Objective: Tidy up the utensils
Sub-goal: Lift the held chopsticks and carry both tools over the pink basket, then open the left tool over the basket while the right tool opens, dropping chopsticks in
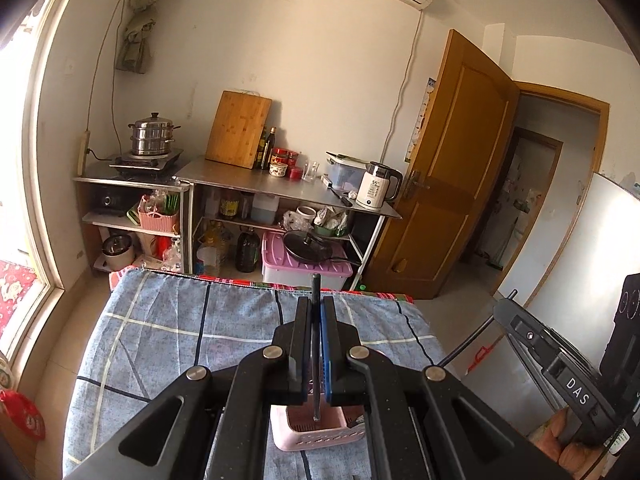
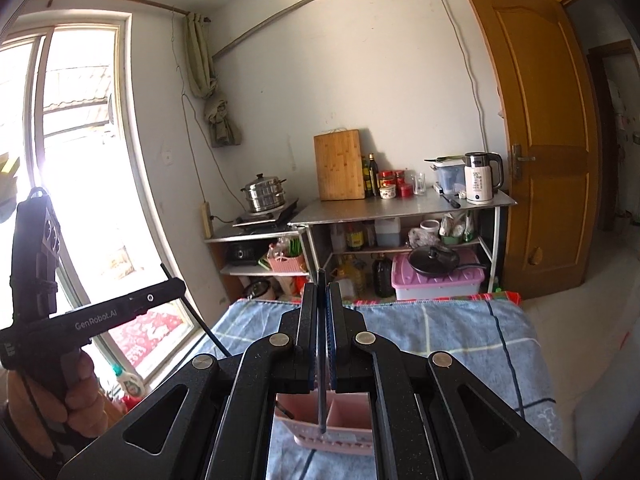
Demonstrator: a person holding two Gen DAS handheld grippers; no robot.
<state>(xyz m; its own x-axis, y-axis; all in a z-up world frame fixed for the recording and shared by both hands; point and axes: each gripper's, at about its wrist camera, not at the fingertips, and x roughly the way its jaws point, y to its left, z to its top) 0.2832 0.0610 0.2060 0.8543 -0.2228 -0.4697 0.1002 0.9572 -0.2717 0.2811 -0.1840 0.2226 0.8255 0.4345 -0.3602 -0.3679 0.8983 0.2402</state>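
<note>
Lowering: we hold one black chopstick upright in the left gripper, its jaws pinching the stick, tip over the pink utensil basket on the blue checked cloth.
Right side: the right gripper pinches a second black chopstick above the basket's divider.
Doing it well: we keep both sticks vertical, pick one compartment, release low.
Hidden: basket floor, contents and far wall sit behind the gripper frames.

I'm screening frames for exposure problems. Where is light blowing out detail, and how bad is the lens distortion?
Right wrist view: the window is blown to white and backlights the left claw. Left wrist view: only the window edge glares; the room is evenly lit. Both views: fisheye bends the door and darkens the corners.
</note>
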